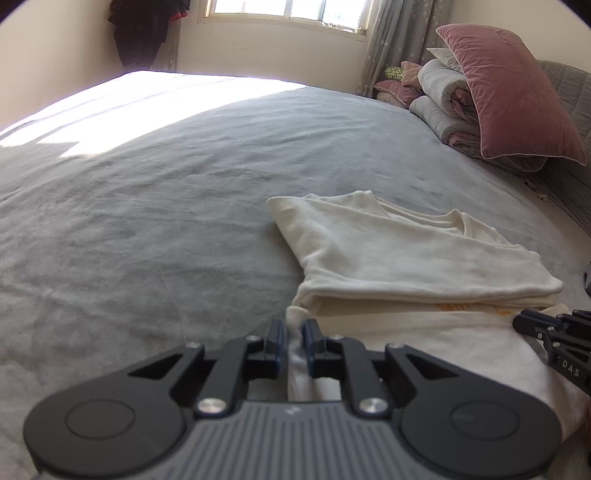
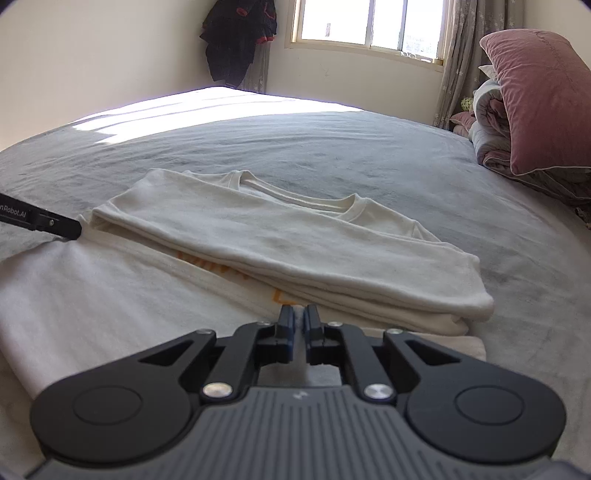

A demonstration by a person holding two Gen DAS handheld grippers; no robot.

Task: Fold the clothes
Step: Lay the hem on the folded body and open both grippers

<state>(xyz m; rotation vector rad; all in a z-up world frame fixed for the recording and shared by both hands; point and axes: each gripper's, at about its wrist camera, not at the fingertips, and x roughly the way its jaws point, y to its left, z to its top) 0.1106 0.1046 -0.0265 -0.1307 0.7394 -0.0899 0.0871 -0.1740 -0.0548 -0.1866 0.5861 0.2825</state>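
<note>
Two grippers at shirt (image 2: pixel 258 229) hem on bed (image 1: pixel 147 221). Left gripper (image 1: pixel 293 334): jaws pinching near-left corner. Right gripper (image 2: pixel 299 317): jaws nearly shut on near-right hem edge. Likely paired hold for lifting hem over folded top.

Sunlit grey bed (image 1: pixel 166 192), window (image 2: pixel 369 26)

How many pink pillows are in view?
2: a large pink pillow leaning on the folded quilt, and a smaller pink pillow lying beyond the stack. Others may be hidden.
</note>
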